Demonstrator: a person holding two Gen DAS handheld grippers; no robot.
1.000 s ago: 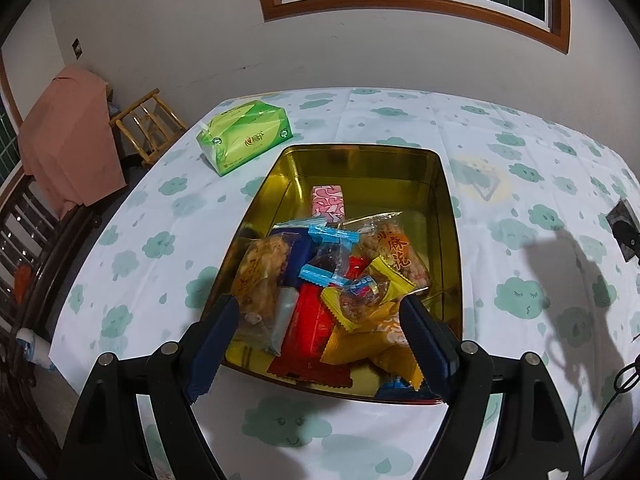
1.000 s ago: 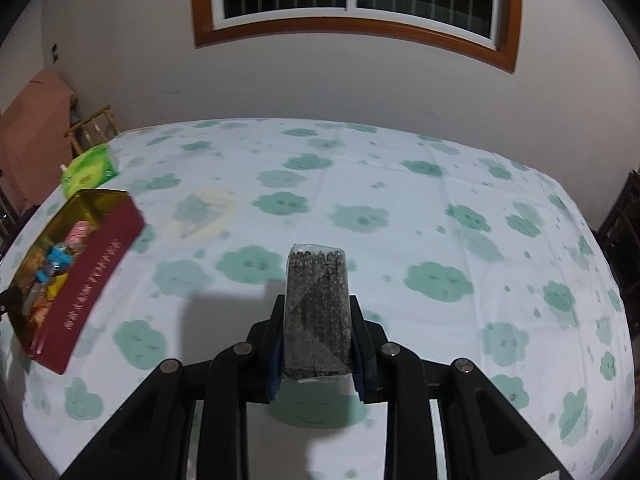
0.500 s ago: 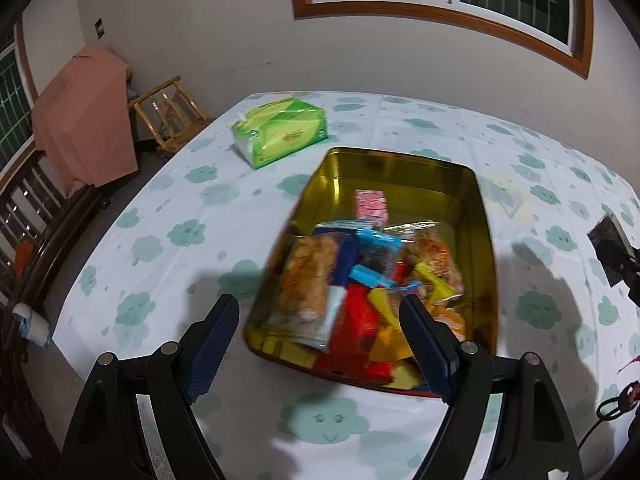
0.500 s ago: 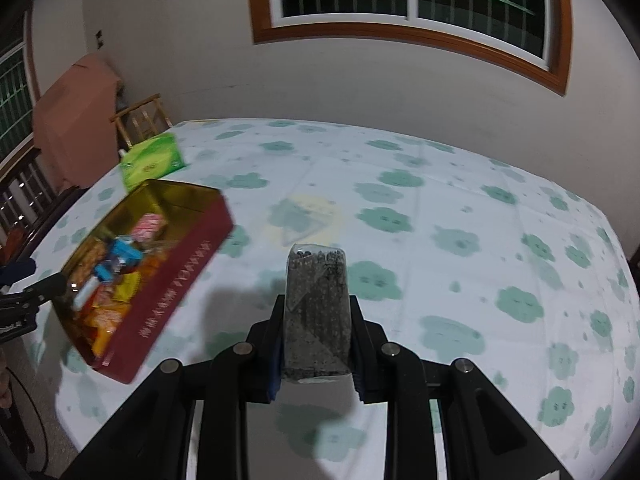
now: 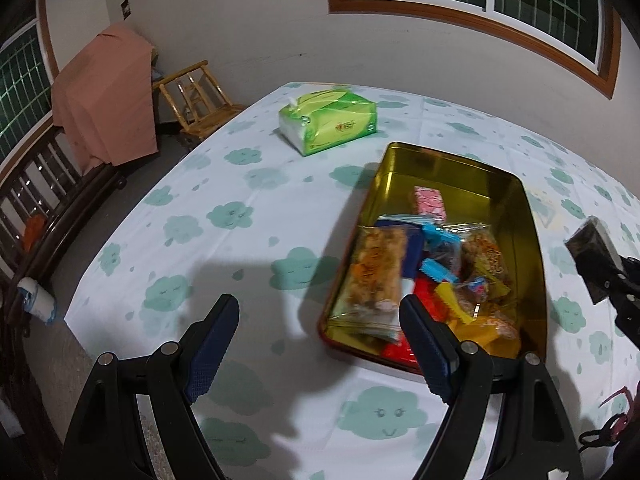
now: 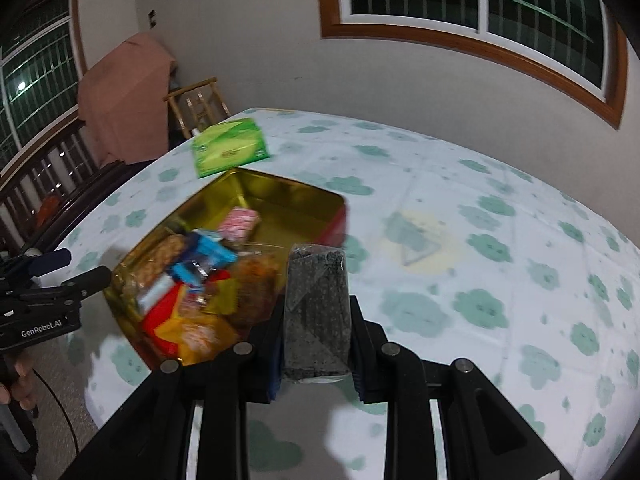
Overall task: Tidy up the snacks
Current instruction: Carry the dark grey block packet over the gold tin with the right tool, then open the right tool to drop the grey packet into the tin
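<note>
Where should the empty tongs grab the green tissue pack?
Probably across its two long sides, coming down from above. The green tissue pack lies flat on the tablecloth, apart from the gold tin, and the left tongs are open wide.

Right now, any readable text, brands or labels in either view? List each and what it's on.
"GenRobot.AI": white print on the left gripper body, right wrist view.
Green tissue pack: a small logo, too small to read.
Snack wrappers in the gold tin: print blurred, unreadable.
Dark snack pack in the right gripper: no legible text.
</note>
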